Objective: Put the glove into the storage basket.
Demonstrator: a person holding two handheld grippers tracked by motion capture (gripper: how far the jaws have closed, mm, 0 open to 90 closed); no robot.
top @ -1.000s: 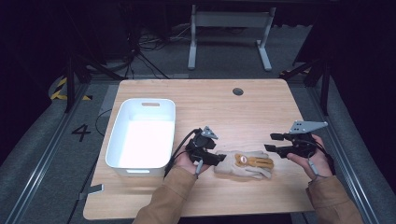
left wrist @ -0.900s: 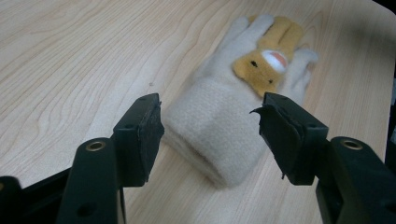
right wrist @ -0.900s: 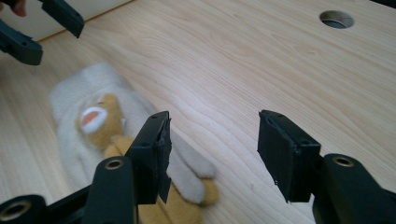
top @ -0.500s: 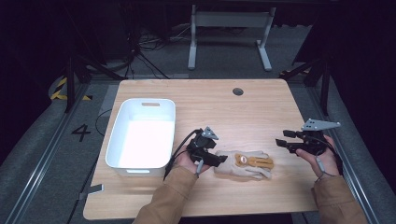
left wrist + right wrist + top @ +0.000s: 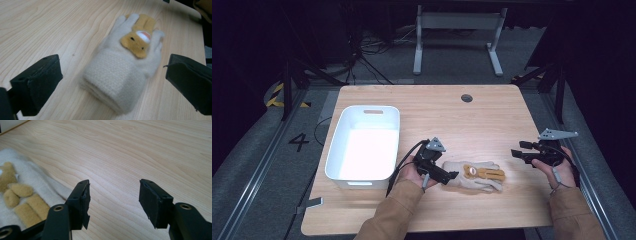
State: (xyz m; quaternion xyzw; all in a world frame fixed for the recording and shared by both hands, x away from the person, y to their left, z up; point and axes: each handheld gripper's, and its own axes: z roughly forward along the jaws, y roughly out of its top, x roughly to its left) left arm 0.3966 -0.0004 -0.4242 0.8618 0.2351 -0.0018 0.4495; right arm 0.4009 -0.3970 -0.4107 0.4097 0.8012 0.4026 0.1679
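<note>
A cream knitted glove [image 5: 477,175] with a tan animal patch lies flat on the wooden table [image 5: 437,115] near its front edge. My left gripper [image 5: 449,173] sits at the glove's cuff. In the left gripper view the cuff [image 5: 117,77] lies between the wide-set jaws, and a gap shows on each side. These jaws have just been opening, and my left gripper [image 5: 112,68] is open. My right gripper [image 5: 517,154] hovers to the right of the glove, open with bare wood between its jaws. In the right gripper view the glove [image 5: 27,187] lies to the left of my right gripper [image 5: 113,195].
A white rectangular bin [image 5: 337,150] stands on the table's left half, just left of my left hand. A small round hole [image 5: 466,98] sits near the table's far edge. Dark floor, cables and a metal stand lie beyond the table.
My right gripper has drifted slightly right and lower, away from the glove. The left hand has stayed at the cuff, and its jaws stand wider.
</note>
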